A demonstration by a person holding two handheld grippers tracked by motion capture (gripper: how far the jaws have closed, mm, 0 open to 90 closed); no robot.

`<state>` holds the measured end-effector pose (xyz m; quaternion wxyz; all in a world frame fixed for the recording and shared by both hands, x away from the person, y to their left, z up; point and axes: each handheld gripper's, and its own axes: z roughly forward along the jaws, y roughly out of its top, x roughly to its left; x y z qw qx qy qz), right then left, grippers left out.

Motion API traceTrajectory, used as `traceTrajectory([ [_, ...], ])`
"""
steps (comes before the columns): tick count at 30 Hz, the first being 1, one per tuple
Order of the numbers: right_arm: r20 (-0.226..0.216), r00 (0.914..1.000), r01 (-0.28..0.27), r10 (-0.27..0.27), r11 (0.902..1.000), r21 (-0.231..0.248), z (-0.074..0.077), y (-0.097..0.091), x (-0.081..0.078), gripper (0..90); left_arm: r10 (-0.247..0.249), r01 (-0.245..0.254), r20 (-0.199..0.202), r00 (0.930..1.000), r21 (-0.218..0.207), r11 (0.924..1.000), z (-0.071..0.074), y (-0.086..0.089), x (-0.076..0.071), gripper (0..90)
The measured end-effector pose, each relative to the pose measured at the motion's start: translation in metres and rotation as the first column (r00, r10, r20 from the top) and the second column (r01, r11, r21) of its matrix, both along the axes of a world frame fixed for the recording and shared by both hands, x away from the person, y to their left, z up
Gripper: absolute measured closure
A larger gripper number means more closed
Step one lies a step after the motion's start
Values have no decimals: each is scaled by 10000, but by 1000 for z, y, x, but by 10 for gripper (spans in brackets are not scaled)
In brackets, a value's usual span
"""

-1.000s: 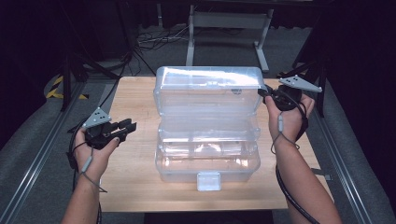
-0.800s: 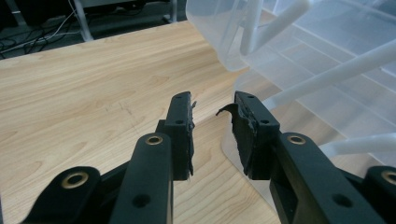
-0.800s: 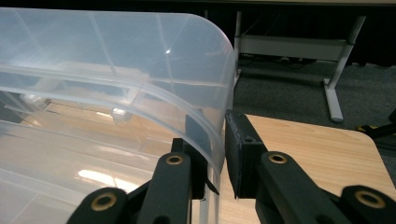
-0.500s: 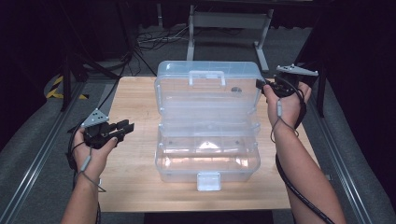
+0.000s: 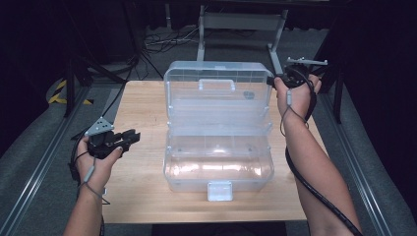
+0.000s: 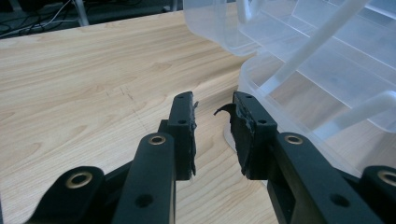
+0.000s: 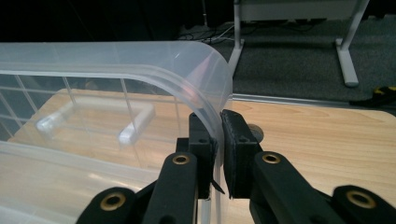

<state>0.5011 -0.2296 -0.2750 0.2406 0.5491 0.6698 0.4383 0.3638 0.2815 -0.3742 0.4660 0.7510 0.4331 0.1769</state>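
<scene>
A clear plastic toolbox (image 5: 219, 167) stands mid-table with its lid (image 5: 216, 98) raised and tilted back, the handle (image 5: 216, 84) facing me. My right gripper (image 5: 273, 81) is at the lid's far right corner. In the right gripper view its jaws have just been closing, and the gripper (image 7: 218, 119) is now shut on the lid's curved rim (image 7: 212, 79). My left gripper (image 5: 133, 137) hovers left of the box base and points at it. In the left gripper view it is open (image 6: 212, 105) with nothing between the pads, just short of the box wall (image 6: 327, 70).
The wooden table (image 5: 142, 191) has bare room left and right of the box. Behind it stand a metal frame (image 5: 236, 22) and floor cables (image 5: 162, 42). A metal rail (image 5: 44, 157) runs along the left, with yellow-black tape (image 5: 61, 93) on the floor.
My right gripper has moved toward the far side with the lid's corner, and the lid has swung further up and back. The left hand has stayed put.
</scene>
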Motion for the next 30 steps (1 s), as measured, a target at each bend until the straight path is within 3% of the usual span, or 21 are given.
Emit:
traceTrajectory([
  [1, -43, 10000, 55, -55, 10000, -20, -1, 0, 4, 850, -19, 19, 7, 10000, 4, 10000, 0, 1, 0, 706],
  [2, -12, 9999, 151, -152, 9986, -511, -1, 3, 9, 862, -6, 6, 1, 10000, -20, 10000, 0, 2, -1, 706],
  [5, -127, 9997, 175, -188, 9952, -966, -2, 10, 18, 866, 59, -59, 2, 10000, -115, 9999, -1, 5, 0, 706],
  [18, -887, 9958, 158, -226, 9969, -767, -11, 8, 46, 868, 134, -141, -248, 9996, -282, 9995, -8, 12, 4, 706],
  [30, -1753, 9843, 81, -188, 9981, -616, -22, 7, 72, 869, 152, -164, -543, 9984, -220, 9996, -17, 15, 9, 708],
])
